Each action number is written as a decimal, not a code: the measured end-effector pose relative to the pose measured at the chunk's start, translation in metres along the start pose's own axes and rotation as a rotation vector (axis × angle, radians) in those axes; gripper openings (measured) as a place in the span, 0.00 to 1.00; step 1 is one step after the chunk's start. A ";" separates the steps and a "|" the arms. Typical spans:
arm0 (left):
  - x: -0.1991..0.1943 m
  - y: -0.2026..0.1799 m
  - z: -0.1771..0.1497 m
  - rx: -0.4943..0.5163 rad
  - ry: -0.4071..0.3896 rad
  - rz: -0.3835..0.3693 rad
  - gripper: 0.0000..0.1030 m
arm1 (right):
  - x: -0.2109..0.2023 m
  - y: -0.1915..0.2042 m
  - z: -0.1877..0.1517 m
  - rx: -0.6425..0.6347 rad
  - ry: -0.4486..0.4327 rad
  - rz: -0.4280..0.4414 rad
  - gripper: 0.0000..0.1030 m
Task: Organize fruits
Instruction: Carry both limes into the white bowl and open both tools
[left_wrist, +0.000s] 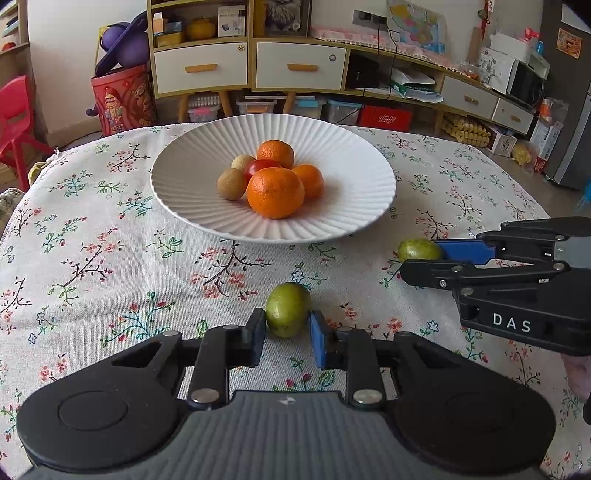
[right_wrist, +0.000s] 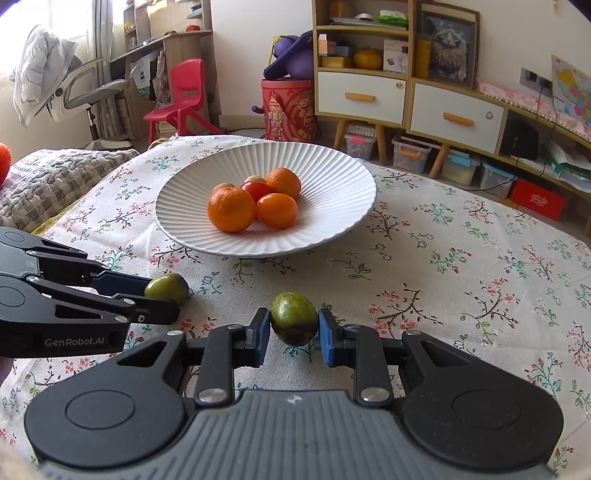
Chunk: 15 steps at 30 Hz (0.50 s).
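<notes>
Fruits wait in your tongs: left gripper (left_wrist: 287, 334) clamped on one green fruit (left_wrist: 288, 309), right gripper (right_wrist: 293, 336) on the other (right_wrist: 294, 317); white plate (left_wrist: 192, 206) lies far, so both can go together.

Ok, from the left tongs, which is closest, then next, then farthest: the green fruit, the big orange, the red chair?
1. Green fruit, between the left tongs.
2. Big orange, front of the white plate.
3. Red chair, far left, beyond the table.

Right tool (right_wrist: 293, 334) clamps green fruit (right_wrist: 293, 318); plate (right_wrist: 332, 221) beyond
</notes>
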<state>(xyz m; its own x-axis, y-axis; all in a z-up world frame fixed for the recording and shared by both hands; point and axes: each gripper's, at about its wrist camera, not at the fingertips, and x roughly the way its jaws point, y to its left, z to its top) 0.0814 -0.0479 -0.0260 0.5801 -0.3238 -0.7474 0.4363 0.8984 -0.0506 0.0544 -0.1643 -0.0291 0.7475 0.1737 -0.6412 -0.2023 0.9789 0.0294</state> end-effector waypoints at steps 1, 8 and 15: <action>-0.001 0.000 0.000 0.001 -0.002 -0.002 0.09 | 0.000 0.000 0.000 -0.001 -0.001 -0.001 0.24; -0.016 0.001 0.005 -0.004 -0.048 -0.017 0.09 | -0.004 -0.001 0.005 0.009 -0.024 0.006 0.24; -0.032 0.005 0.017 -0.013 -0.107 -0.004 0.09 | -0.010 0.001 0.015 0.016 -0.062 0.016 0.24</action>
<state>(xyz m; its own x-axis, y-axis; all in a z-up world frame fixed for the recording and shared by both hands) 0.0769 -0.0381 0.0084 0.6488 -0.3566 -0.6722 0.4300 0.9007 -0.0628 0.0566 -0.1633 -0.0109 0.7823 0.1956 -0.5914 -0.2048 0.9774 0.0524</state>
